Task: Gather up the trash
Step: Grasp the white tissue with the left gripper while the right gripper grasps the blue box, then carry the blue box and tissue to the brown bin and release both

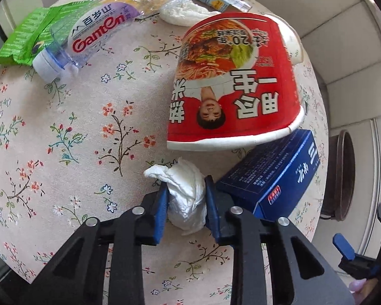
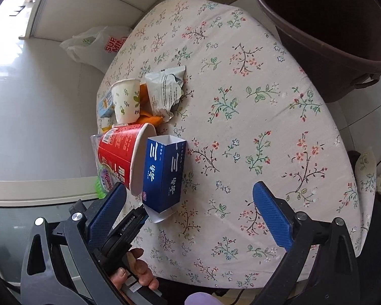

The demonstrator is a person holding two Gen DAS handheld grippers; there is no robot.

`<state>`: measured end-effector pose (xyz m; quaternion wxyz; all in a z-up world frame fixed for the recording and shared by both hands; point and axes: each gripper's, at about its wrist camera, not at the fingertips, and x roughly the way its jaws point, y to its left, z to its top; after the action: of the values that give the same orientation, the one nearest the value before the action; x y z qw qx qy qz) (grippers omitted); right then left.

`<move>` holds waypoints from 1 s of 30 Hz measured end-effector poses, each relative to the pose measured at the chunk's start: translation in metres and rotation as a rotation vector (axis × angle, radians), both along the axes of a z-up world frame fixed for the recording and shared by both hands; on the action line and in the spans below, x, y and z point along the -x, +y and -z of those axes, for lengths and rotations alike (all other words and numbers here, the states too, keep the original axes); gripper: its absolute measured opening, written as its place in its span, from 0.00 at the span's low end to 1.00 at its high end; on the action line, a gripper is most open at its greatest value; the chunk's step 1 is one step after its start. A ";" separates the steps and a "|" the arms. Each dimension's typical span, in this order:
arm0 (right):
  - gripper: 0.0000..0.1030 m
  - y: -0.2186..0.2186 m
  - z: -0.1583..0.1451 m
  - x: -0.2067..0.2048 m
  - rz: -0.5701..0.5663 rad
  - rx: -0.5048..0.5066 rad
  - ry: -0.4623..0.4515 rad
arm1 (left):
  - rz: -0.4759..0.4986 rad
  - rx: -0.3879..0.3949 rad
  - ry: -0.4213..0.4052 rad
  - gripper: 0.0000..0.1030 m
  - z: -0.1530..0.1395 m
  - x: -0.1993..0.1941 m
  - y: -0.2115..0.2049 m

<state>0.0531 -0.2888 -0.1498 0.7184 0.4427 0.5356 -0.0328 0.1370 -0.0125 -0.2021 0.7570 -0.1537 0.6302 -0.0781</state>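
On floral tablecloth [image 1: 63,117], crumpled tissue [image 1: 188,193] is clamped by L gripper [image 1: 186,190]; R gripper [image 2: 190,203] is held wide, empty. Lift advised straight up, clear of noodle cup [image 1: 236,81].

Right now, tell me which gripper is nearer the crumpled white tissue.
Left. The left gripper is closed on the crumpled white tissue; the right gripper hangs open over bare tablecloth beside the blue box.

Your left wrist camera looks steeply down, close over the bench [image 1: 63,132]. Your right wrist camera sits further back, facing across the bench toward the brown bin [image 2: 325,25]. Both views share the red noodle cup [image 1: 236,81] and blue box [image 1: 274,178].
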 end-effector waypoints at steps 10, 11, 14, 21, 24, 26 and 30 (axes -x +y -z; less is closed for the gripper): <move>0.93 0.053 0.019 -0.030 -0.071 0.073 0.055 | 0.040 0.033 -0.262 0.23 -0.076 0.025 0.031; 0.92 0.059 0.021 -0.033 -0.076 0.082 0.059 | 0.025 0.030 -0.300 0.23 -0.085 0.026 0.038; 0.85 0.074 0.029 -0.042 -0.083 0.096 0.077 | -0.020 0.035 -0.364 0.23 -0.103 0.029 0.061; 0.79 0.095 0.047 -0.052 -0.068 0.088 0.107 | -0.077 0.094 -0.329 0.23 -0.103 0.024 0.097; 0.76 0.098 0.052 -0.054 -0.069 0.092 0.114 | -0.085 0.098 -0.335 0.23 -0.106 0.024 0.104; 0.60 0.101 0.055 -0.056 -0.084 0.105 0.116 | -0.088 0.100 -0.333 0.23 -0.104 0.027 0.107; 0.38 0.106 0.062 -0.063 -0.092 0.110 0.108 | -0.087 0.109 -0.310 0.23 -0.099 0.027 0.108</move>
<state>0.1164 -0.1824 -0.2120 0.7125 0.3750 0.5906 -0.0531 0.1104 0.0956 -0.1026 0.8383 -0.2080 0.4935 -0.1021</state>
